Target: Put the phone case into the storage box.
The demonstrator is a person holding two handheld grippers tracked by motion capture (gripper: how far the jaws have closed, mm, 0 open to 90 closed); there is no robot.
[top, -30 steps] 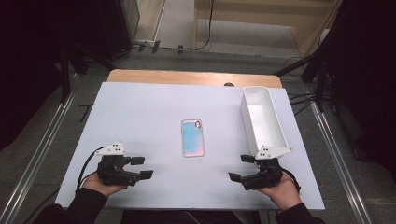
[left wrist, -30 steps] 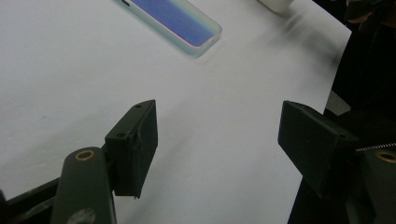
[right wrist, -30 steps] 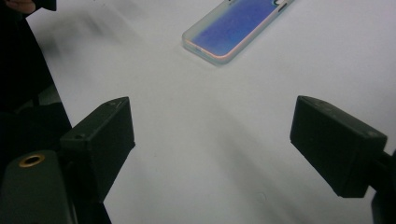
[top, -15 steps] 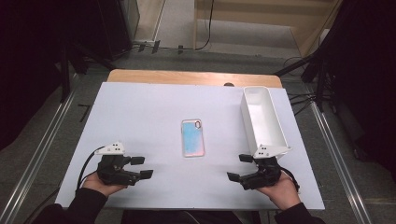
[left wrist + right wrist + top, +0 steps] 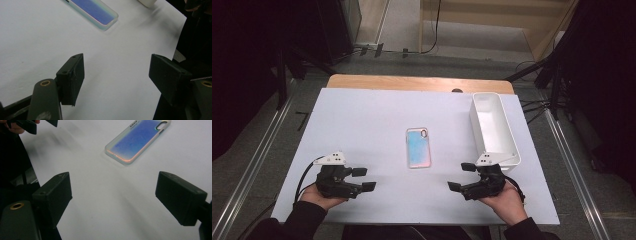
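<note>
Phone case [image 5: 418,147]: flat at mid-table [image 5: 362,115], left of white bin [image 5: 492,125]. Left tongs [image 5: 364,179] and right tongs [image 5: 460,176]: near edge, either side of case, parted wide, empty. Risk: thin case slides instead of lifting under a shallow pinch.

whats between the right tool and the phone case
Nothing: in the right gripper view, bare white table runs from the open right tool up to the phone case. The high view shows the same gap.
</note>
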